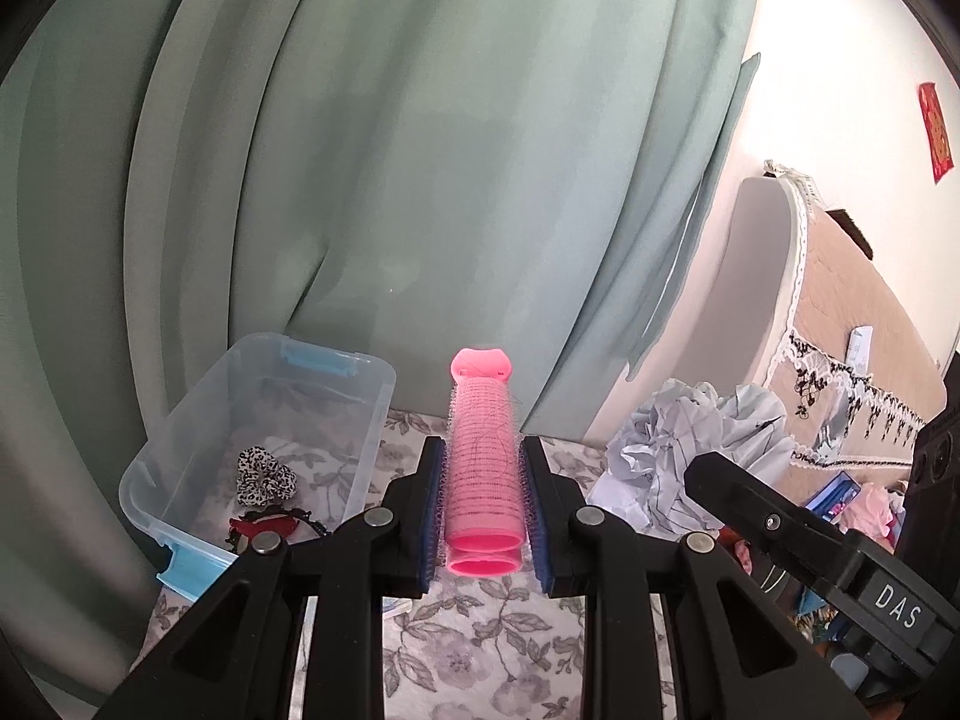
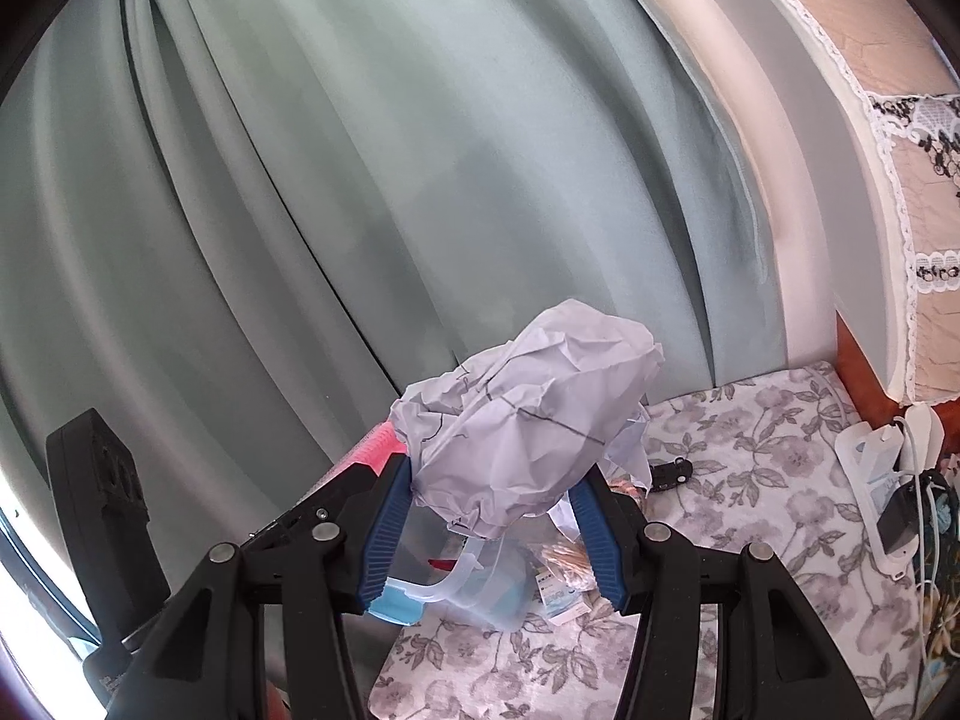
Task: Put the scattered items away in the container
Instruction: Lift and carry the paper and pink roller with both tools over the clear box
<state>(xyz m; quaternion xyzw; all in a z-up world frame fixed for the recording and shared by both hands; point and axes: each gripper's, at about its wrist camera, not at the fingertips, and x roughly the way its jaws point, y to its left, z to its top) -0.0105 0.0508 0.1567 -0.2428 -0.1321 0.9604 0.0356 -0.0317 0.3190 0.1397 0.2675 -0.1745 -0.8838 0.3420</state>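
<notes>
My left gripper [image 1: 483, 468] is shut on a pink hair roller [image 1: 483, 468] and holds it above the flowered table, just right of a clear plastic box [image 1: 180, 450] with blue latches. Inside the box lie a leopard-print scrunchie [image 1: 264, 476] and a red and black hair clip [image 1: 270, 525]. My right gripper [image 2: 495, 492] is shut on a ball of crumpled white paper [image 2: 522, 426], held above the box's near corner [image 2: 480, 594]. The paper ball [image 1: 690, 450] and the right gripper also show at the right of the left wrist view.
A green curtain [image 1: 360, 150] hangs right behind the table. In the right wrist view a black clip [image 2: 672, 471], a packet of small items [image 2: 567, 570] and a white power strip [image 2: 882, 468] with cables lie on the flowered cloth [image 2: 750, 480]. A bed headboard [image 1: 840, 312] stands at the right.
</notes>
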